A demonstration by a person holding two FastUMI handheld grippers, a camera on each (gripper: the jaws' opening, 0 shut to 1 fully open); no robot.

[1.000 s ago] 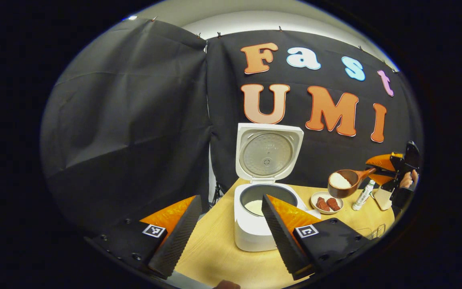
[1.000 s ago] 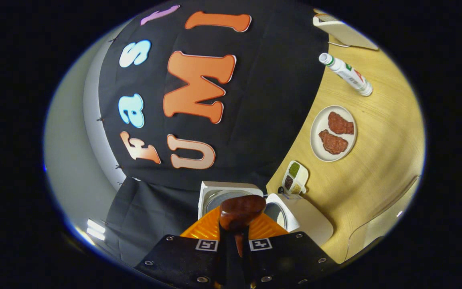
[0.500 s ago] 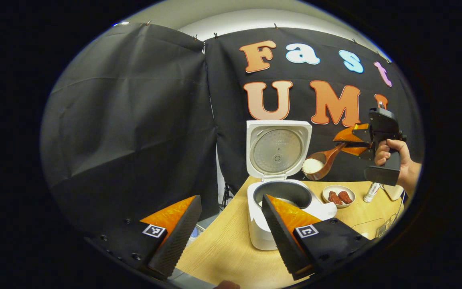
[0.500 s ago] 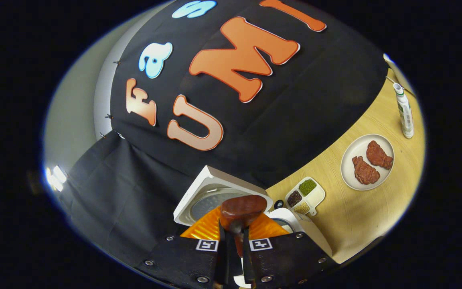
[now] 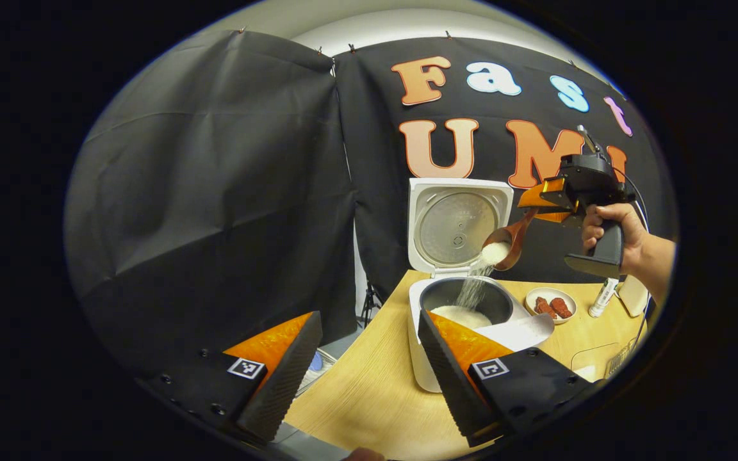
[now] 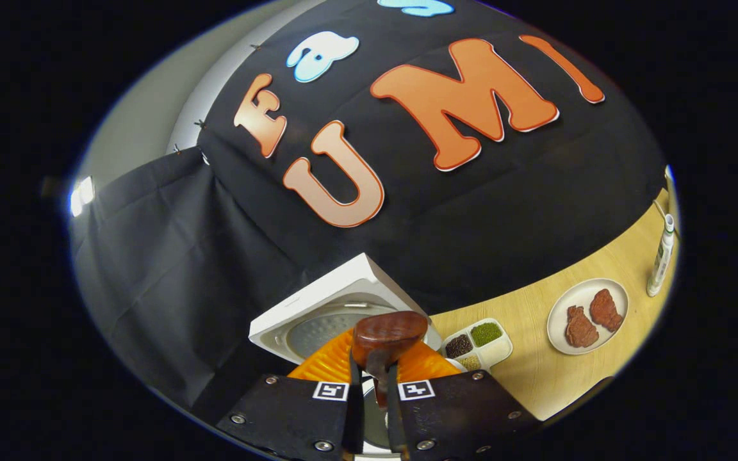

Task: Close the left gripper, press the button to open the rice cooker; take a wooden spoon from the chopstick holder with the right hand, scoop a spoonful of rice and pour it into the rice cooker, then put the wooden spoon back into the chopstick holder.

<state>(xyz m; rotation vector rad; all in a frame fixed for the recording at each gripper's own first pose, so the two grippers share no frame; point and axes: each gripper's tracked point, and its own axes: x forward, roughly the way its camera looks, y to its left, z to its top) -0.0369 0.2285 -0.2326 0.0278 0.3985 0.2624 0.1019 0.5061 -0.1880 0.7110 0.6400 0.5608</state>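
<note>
The left gripper (image 5: 362,378) hangs released, low at left. On the pale wood table (image 5: 369,397), the cooker (image 5: 465,320) stands open before black cloth. Above it, the right gripper (image 5: 532,208) grasps the spoon (image 5: 503,246) by its stiff, light handle, tilted, loose rice (image 5: 475,291) streaming into the pot.

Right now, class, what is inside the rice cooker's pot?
White rice lies in the rice cooker, with more falling from the wooden spoon. The left gripper's finger hides the near part.
</note>
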